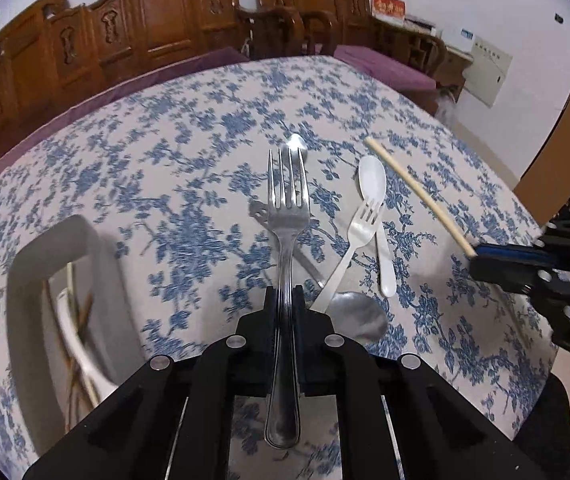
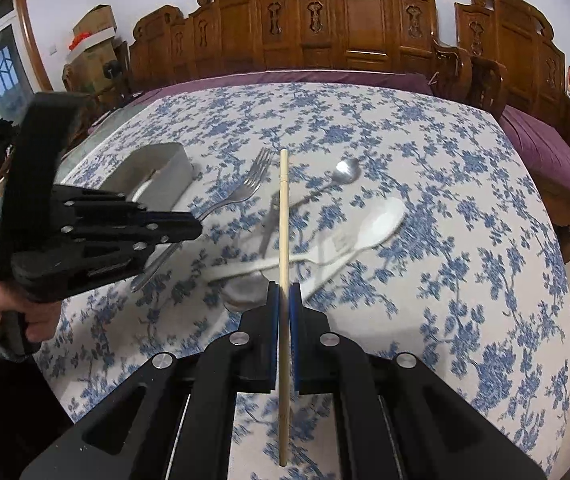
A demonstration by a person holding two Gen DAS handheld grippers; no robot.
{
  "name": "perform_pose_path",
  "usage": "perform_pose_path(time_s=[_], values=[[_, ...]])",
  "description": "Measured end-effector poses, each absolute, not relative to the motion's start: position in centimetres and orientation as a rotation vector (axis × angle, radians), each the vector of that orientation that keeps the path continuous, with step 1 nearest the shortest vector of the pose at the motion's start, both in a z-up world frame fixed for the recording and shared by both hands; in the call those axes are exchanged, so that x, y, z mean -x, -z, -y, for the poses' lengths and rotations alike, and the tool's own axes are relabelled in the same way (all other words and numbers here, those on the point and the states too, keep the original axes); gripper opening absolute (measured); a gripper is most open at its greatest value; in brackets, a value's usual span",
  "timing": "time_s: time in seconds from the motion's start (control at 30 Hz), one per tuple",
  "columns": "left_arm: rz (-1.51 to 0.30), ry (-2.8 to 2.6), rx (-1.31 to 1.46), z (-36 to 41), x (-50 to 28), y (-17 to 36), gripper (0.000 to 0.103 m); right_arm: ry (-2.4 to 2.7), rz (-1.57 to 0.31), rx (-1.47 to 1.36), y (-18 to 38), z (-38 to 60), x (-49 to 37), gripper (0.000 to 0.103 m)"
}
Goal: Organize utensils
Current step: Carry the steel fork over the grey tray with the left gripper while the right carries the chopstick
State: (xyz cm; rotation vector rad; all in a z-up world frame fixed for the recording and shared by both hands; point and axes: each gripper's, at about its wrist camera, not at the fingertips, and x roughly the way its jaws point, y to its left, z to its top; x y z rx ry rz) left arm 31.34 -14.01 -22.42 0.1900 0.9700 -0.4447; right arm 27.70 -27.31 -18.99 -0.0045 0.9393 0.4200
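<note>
Both tools are loaded at once here. The left tongs (image 1: 285, 300) are clenched on the handle of a steel fork (image 1: 288, 208), which sticks straight out ahead of them with its tines clear of the worktop (image 1: 125, 152). The right tongs (image 2: 284, 296) are clamped on a pale chopstick (image 2: 283, 216), gripped part-way along so a long stretch runs forward and a shorter tail hangs back under the tool. The grey organiser tray (image 1: 45, 248) sits down and to the left of the left tongs, already holding a white spoon and some chopsticks, so I judge the step in hand to be carrying these two pieces over and dropping them in. To do it well, I would bring the fork across with its tines leading, line it up lengthwise with the tray, lower the handle end inside the wall, and only then let go, so it does not bounce off the rim. The chopstick has farther to travel; it should pass above the leftovers lying just ahead of the right tongs: a white plastic spoon (image 2: 377, 220), a white plastic fork (image 1: 359, 240), a long steel spoon (image 2: 347, 168) and a big steel spoon (image 1: 359, 318). Taking turns seems wise, since the two tools are near each other and the long chopstick could easily sweep into the fork.
</note>
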Motion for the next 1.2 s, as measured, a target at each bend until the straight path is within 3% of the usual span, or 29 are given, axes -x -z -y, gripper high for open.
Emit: perform_pose_path(time_s=[0.63,1.2], values=[[-0.855,0.375,-0.084,5.1,-29.3,17.5,0.007,-0.496,-0.904,0.039,16.8,18.7,-29.9,0.006],[-0.894,0.252,0.051,-3.1,-31.3,20.1,0.007,-0.57,-0.894,0.072,16.2,12.3,-31.6,0.006]])
